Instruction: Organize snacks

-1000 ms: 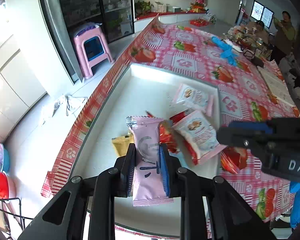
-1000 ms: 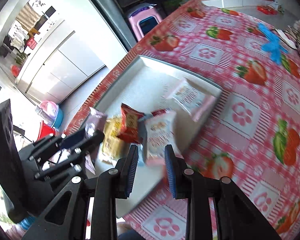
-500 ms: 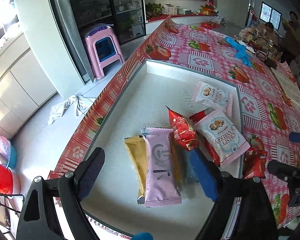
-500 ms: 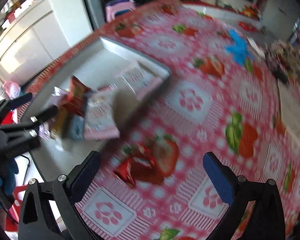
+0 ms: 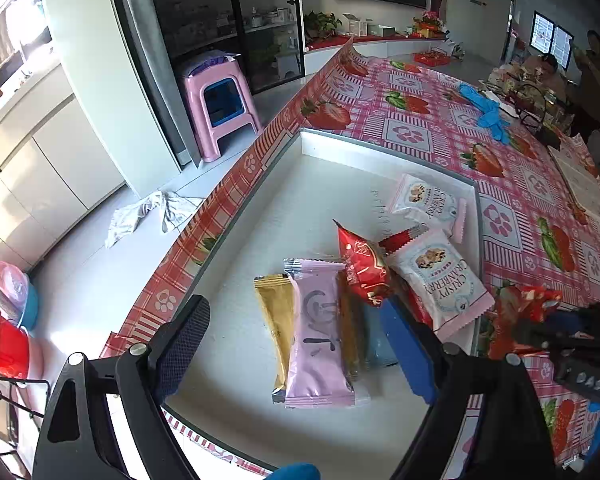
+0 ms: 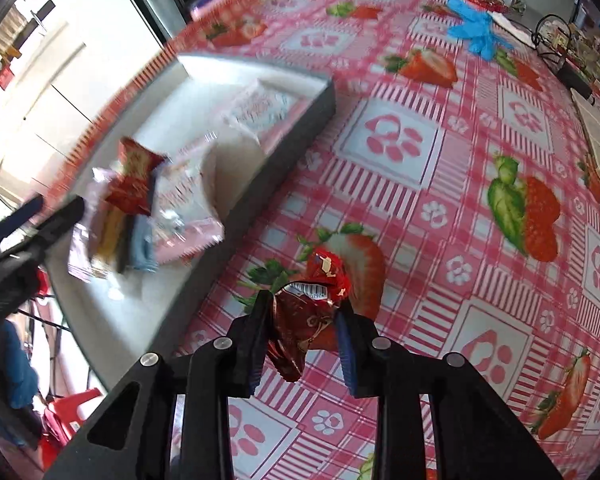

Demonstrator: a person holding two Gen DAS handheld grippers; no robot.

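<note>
— Strawberry-print cloth covers the counter (image 6: 440, 152), with a pale kitchen floor and a pink stool (image 5: 220, 108) off at the upper left of the left wrist view. So where's the snack in hand?

— Low in the middle of the right wrist view. The red foil packet (image 6: 306, 320) is pinched by the right gripper (image 6: 302, 344), its fingers (image 6: 256, 340) closed against both crumpled sides. It looks to be just above the cloth, outside the tray (image 6: 284, 148), near its side wall.

— And inside the tray?

— A cluster toward the near end: a pink bar (image 5: 318, 336) lying over a gold bar (image 5: 276, 316), a red pouch (image 5: 364, 268) tilted on top of them, and a white cranberry-crisp pack (image 5: 440, 276) overhanging the rim at the right. A second white pack (image 5: 424, 200) sits further up. The upper part of the tray floor is bare.

— The left gripper (image 5: 296, 352)?

— Fingers spread wide, holding nothing, hovering over the pink bar.

— Which step, then?

— I'd judge it's gathering a stray: the packet is grasped and needs to join the rest. The next move calls for lifting it over the side wall, carrying it left, and letting go over a bare patch rather than onto the pile. The overhanging white pack could be knocked off if the fingers pass too low.
</note>
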